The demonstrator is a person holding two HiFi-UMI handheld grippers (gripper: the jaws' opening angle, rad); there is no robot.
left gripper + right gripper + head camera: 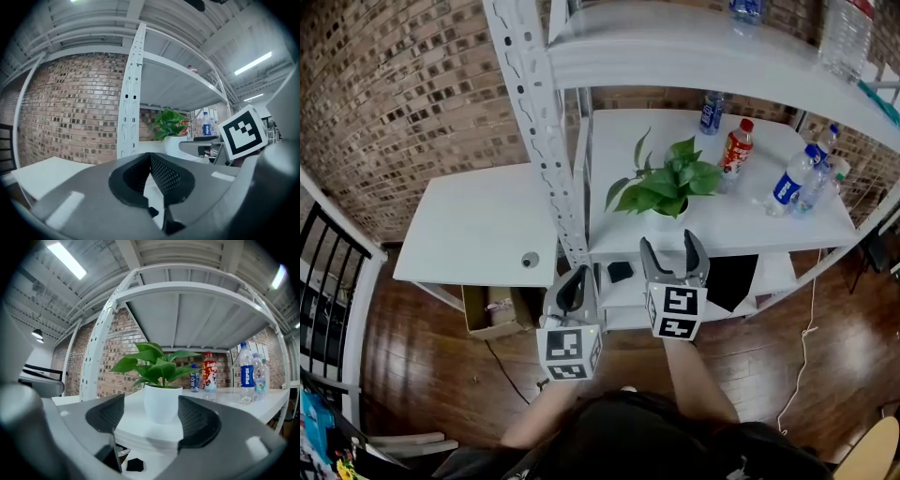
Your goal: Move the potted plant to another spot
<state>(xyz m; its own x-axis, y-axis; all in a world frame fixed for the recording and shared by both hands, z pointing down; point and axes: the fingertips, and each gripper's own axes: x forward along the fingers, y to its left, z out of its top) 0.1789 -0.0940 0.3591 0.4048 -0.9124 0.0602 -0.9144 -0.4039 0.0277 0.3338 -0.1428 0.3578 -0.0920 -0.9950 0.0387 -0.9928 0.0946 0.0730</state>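
Note:
The potted plant [668, 192], green leaves in a white pot, stands near the front edge of the white middle shelf [741, 220]. My right gripper [673, 255] is open and level, just short of the pot and in line with it. In the right gripper view the pot [162, 401] shows between the two dark pads [200, 420] but beyond them, untouched. My left gripper [573, 286] hangs lower and to the left, beside the shelf post, jaws together and empty. From the left gripper view [149, 180] the plant [169, 124] shows far off to the right.
Several drink bottles stand on the shelf right of the plant: a red one [735, 147] and blue-labelled ones [788, 183]. A perforated white post [539, 141] rises left of the plant. A white side table [478, 225] stands left; a cardboard box [495, 309] sits under it.

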